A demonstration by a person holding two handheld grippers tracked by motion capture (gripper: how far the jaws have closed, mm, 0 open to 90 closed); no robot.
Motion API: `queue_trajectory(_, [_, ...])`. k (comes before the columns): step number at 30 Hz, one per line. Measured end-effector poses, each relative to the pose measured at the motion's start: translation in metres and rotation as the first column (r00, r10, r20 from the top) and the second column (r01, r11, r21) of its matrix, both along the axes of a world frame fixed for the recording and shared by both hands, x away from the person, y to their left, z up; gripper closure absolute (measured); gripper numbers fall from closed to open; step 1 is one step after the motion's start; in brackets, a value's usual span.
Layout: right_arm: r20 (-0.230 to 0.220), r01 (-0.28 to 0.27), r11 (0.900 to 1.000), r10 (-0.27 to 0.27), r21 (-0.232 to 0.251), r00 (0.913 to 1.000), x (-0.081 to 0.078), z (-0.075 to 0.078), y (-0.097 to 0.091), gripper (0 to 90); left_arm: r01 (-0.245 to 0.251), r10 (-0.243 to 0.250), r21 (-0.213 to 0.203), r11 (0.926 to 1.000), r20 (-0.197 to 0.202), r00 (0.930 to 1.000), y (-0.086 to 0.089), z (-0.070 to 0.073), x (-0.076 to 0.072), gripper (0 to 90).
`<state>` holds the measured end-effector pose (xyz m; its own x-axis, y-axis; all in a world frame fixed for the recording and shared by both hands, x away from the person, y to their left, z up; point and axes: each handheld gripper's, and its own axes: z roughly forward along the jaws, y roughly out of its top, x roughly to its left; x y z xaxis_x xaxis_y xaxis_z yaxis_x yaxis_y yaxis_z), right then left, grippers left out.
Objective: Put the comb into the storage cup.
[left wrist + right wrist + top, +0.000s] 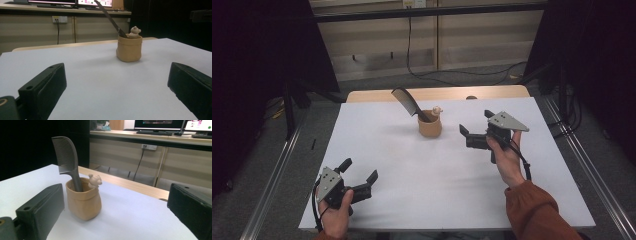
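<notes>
A tan sack-shaped pot (430, 127) (129, 48) (83, 202) stands upright at the far middle of the white table (412, 170). A small bear figure (436, 111) (134, 32) (94, 180) sits on its rim. A dark grey comb (406, 101) (109, 17) (67, 157) stands in the pot, leaning to the left in the high view. My right gripper (473, 128) (117, 215) is open, just right of the pot, with nothing between its jaws. At the near left corner my left gripper (359, 171) (117, 87) is open and empty, pointing toward the pot.
A wooden strip (437, 93) runs along the table's far edge. Cables (462, 73) lie on the floor behind it, and metal rails (277, 165) flank the table. A wall socket (60, 19) and monitors (160, 124) on a bench are farther back.
</notes>
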<state>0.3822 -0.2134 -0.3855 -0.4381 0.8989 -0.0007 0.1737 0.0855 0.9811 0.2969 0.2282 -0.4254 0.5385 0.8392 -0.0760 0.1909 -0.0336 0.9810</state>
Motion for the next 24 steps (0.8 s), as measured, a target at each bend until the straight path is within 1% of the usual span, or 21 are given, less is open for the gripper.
queue_trajectory(3, [0.003,0.007,1.0000,-0.007,-0.002,1.0000,-0.004,-0.001,-0.005,0.2,0.003,-0.003,0.000,1.0000,0.004,1.0000,-0.001,0.000,-0.001,2.1])
queue_trajectory(5, [0.005,0.012,0.9999,-0.012,-0.010,0.9999,-0.008,-0.002,-0.008,0.2,-0.005,0.005,0.004,1.0000,0.005,1.0000,-0.002,0.000,-0.001,2.2])
queue_trajectory(10, [0.007,0.024,0.9996,-0.024,-0.018,0.9997,-0.017,-0.005,-0.017,0.2,-0.011,0.011,-0.001,0.9999,0.006,0.9999,-0.001,0.000,-0.001,2.2])
queue_trajectory(13, [0.016,0.027,0.9993,-0.027,-0.024,0.9995,-0.023,-0.006,-0.021,0.2,-0.012,0.012,-0.005,0.9999,0.003,0.9999,-0.001,0.000,-0.001,2.2])
queue_trajectory(17, [0.022,0.040,0.9990,-0.039,-0.021,0.9990,-0.032,-0.006,-0.025,0.3,-0.009,0.009,-0.001,1.0000,0.005,0.9999,0.000,0.000,-0.002,2.2])
queue_trajectory(18, [0.020,0.042,0.9990,-0.042,-0.013,0.9989,-0.034,-0.006,-0.027,0.3,-0.012,0.012,-0.004,0.9999,0.005,0.9999,0.000,0.000,-0.002,2.2])
queue_trajectory(20, [0.026,0.048,0.9988,-0.048,-0.012,0.9985,-0.037,-0.006,-0.029,0.3,-0.013,0.014,-0.017,0.9998,0.005,0.9999,0.000,0.000,-0.003,2.1])
queue_trajectory(22, [0.034,0.052,0.9986,-0.051,-0.011,0.9981,-0.041,-0.006,-0.031,0.3,-0.016,0.016,-0.022,0.9996,0.008,0.9998,0.001,0.001,-0.004,2.0])
queue_trajectory(24, [0.050,0.041,0.9991,-0.041,-0.010,0.9979,-0.045,-0.006,-0.033,0.3,-0.021,0.021,-0.022,0.9995,0.007,0.9998,0.001,0.001,-0.004,1.9])
